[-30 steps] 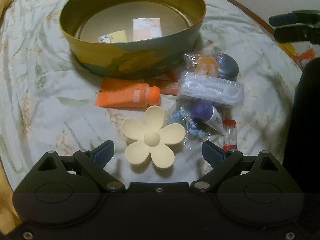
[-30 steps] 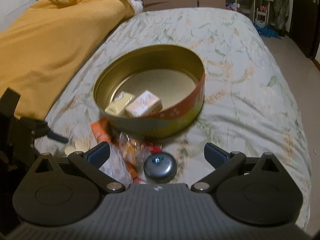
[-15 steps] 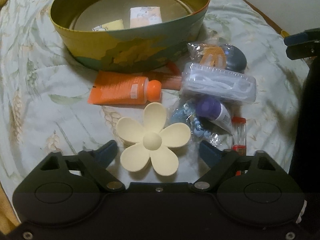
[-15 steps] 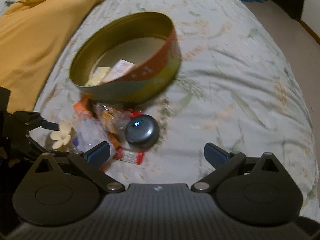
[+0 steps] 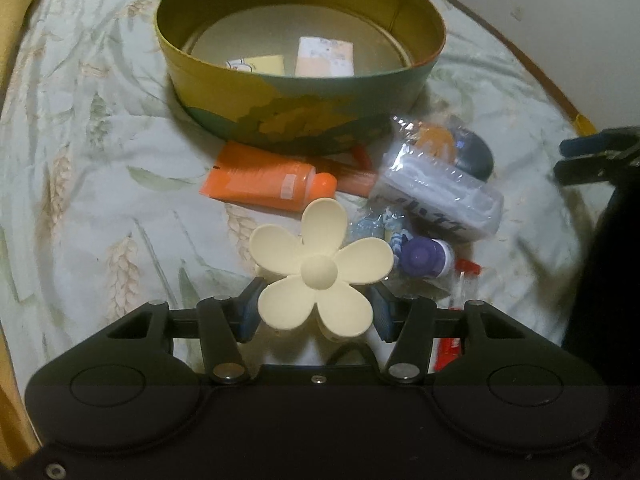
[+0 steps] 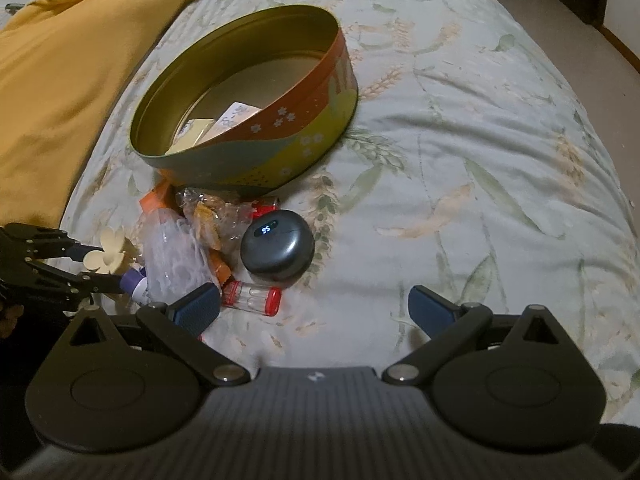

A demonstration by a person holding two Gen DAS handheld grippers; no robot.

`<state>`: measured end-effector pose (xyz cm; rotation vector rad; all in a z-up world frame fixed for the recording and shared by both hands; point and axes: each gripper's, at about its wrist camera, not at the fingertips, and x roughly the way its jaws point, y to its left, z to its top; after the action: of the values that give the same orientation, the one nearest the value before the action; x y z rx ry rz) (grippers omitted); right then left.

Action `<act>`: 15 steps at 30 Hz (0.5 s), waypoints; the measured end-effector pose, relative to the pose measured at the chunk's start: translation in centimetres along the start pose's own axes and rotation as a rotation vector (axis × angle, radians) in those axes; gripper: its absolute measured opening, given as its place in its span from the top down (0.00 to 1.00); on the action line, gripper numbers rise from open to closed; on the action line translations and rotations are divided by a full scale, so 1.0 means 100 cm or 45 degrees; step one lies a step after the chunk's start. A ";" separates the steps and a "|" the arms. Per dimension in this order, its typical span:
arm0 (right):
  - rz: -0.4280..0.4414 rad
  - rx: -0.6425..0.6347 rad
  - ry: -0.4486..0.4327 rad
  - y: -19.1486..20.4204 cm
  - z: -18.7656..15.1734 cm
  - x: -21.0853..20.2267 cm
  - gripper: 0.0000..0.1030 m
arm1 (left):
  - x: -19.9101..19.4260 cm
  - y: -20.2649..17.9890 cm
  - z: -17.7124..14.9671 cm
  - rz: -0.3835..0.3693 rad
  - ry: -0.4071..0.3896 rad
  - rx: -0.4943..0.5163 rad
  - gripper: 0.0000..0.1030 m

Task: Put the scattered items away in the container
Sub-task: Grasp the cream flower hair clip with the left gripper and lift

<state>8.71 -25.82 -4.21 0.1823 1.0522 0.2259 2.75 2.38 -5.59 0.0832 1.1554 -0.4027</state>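
Observation:
A cream flower hair clip [image 5: 316, 268] sits between the blue pads of my left gripper [image 5: 314, 314]. The jaws are closing and the pads touch its sides. The round tin [image 5: 300, 120] stands just beyond on the bed, with two small packets [image 5: 324, 56] inside. Between them lie an orange tube [image 5: 264, 182], a clear plastic pack [image 5: 440, 200], a purple-capped bottle [image 5: 424, 258], a grey round case [image 6: 278, 246] and a red-capped vial [image 6: 252, 298]. My right gripper [image 6: 316, 308] hangs open over the bedcover, just short of the case and vial, nothing between its fingers.
The floral bedcover [image 6: 480, 160] stretches to the right of the tin. A yellow blanket [image 6: 60, 60] is bunched along the left. The bed's edge and floor [image 6: 560, 0] show at the far right. A crinkly snack bag [image 6: 208, 216] lies against the tin.
My left jaws have narrowed from wide open until the pads meet the flower clip. My right gripper has come down closer to the pile, and the grey case now lies nearer its fingers.

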 end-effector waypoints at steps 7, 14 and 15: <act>0.020 -0.018 -0.013 0.004 -0.001 0.000 0.00 | -0.025 -0.006 -0.003 -0.021 -0.085 -0.032 0.51; 0.024 -0.012 -0.022 0.004 -0.001 -0.001 0.00 | -0.047 -0.015 0.000 -0.030 -0.143 -0.014 0.51; 0.026 -0.012 -0.023 0.004 -0.001 -0.001 0.00 | -0.050 -0.016 0.000 -0.032 -0.153 -0.013 0.51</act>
<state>8.50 -25.49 -4.12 0.1867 1.0317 0.2472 0.49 2.24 -0.84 0.0349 1.0407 -0.4182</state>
